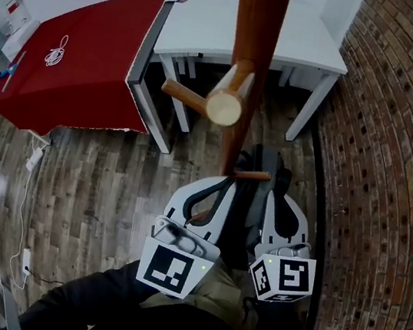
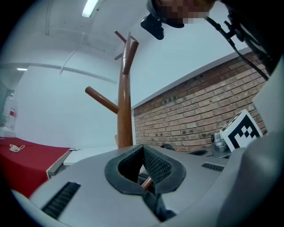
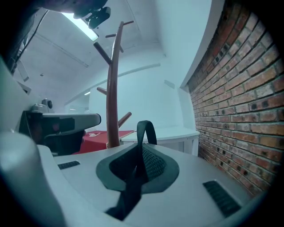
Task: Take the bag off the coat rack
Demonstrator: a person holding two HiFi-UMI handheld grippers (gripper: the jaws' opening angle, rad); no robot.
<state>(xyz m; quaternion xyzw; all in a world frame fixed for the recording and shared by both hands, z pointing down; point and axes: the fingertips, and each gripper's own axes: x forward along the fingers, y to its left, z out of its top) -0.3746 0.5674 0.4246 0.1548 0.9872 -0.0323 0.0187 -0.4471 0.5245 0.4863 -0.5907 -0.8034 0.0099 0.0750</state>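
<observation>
1. Where things are: the bag (image 1: 248, 213) hangs low against the pole of the coat rack (image 1: 252, 51), tucked between the two grippers. I can't tell if it's actually hooked on the short lower peg (image 1: 251, 174) or just sitting below it
2. The left gripper (image 1: 205, 199) is pinched down on a thin copper-coloured bit of the handle (image 2: 146, 181). The right gripper (image 1: 278, 201) is clamped on a black strap (image 3: 146, 131) that loops up out of its pads
3. Biggest risk imo: if you pull straight out instead of up and over, the strap snags on that lower peg, and a hard tug could rock the whole rack
4. Both grips are on skinny bits, not the bag body, so once the weight comes onto them either one could slide through the pads and the bag drops
5. Uneven lifting would tilt the bag and swing it into the pole or the white table (image 1: 317, 54) just behind
6. Writing: nothing readable. The red cloth (image 1: 83, 63) has a small white emblem I can't make out, and the cubes on the grippers only carry black-and-white square patterns
</observation>
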